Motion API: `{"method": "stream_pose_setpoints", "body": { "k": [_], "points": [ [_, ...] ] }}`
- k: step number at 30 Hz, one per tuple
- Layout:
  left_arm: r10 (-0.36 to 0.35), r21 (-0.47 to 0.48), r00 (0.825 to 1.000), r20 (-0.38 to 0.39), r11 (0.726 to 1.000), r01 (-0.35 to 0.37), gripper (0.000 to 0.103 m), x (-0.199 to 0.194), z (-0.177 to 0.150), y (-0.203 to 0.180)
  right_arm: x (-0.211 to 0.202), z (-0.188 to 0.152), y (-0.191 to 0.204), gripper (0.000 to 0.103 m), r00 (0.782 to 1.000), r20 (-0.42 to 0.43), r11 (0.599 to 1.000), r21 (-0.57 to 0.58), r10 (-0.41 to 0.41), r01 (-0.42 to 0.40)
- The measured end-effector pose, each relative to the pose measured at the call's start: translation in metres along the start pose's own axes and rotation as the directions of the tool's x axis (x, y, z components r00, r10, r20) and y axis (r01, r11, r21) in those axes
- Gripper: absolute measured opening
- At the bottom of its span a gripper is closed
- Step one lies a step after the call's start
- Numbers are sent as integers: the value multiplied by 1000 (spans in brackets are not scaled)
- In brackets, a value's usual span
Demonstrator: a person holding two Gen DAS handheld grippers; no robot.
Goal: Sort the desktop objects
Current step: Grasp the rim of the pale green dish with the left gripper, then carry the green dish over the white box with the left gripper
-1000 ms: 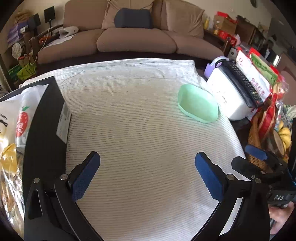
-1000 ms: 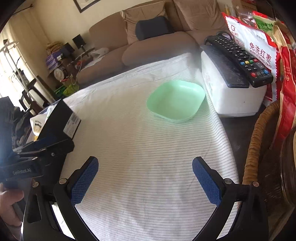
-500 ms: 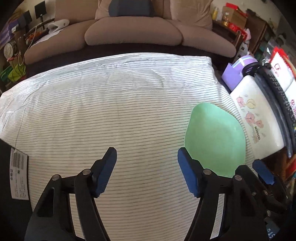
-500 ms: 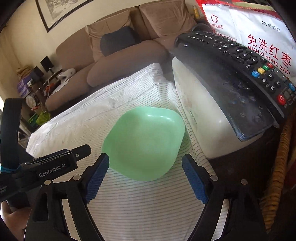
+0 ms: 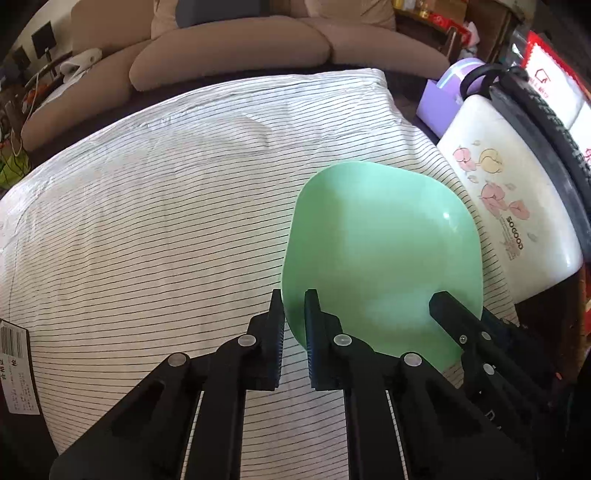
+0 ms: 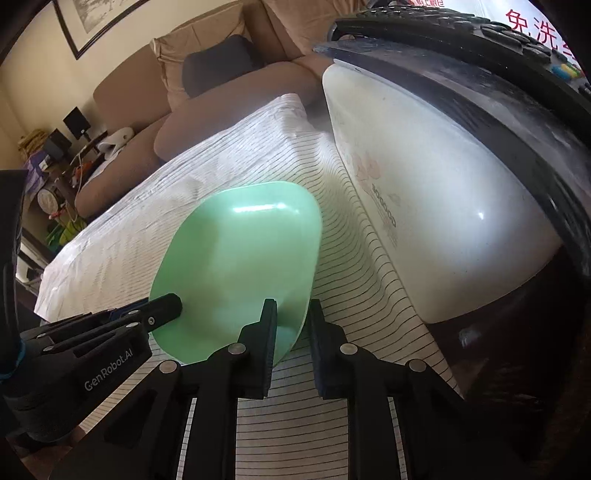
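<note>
Now both grippers pinch the near rim of the green plate [image 5: 384,243] on the striped cloth [image 5: 147,221], the left gripper [image 5: 294,325] and the right gripper [image 6: 293,325] each closed tight on one side, probably to lift it level.

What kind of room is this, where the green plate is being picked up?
Most likely a home living room: a brown cushioned sofa stands behind the table with the striped white cloth, a framed picture hangs on the wall, and a black remote control lies nearby.
</note>
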State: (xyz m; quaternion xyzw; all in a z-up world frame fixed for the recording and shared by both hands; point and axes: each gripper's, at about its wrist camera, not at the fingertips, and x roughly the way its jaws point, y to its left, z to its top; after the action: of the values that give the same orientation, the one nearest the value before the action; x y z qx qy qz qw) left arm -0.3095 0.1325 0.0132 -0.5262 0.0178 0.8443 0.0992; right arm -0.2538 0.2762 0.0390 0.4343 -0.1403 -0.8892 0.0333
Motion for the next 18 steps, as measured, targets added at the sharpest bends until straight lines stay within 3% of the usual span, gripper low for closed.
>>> {"method": "stream_pose_setpoints", "body": {
  "k": [8,13,18],
  "points": [
    [-64,-33,997,49,997,66,7,-74,-23,29,-49,-7,24,15,998,23,997,-47,66,-65],
    [-28,-47,996,89,998,32,8,-141,-44,58,-97,-12,74,15,993,25,986,-120,118,-114],
    [15,-107,993,120,994,-2,8,-210,-81,111,-139,-35,141,15,983,7,965,-192,182,-178]
  ]
}}
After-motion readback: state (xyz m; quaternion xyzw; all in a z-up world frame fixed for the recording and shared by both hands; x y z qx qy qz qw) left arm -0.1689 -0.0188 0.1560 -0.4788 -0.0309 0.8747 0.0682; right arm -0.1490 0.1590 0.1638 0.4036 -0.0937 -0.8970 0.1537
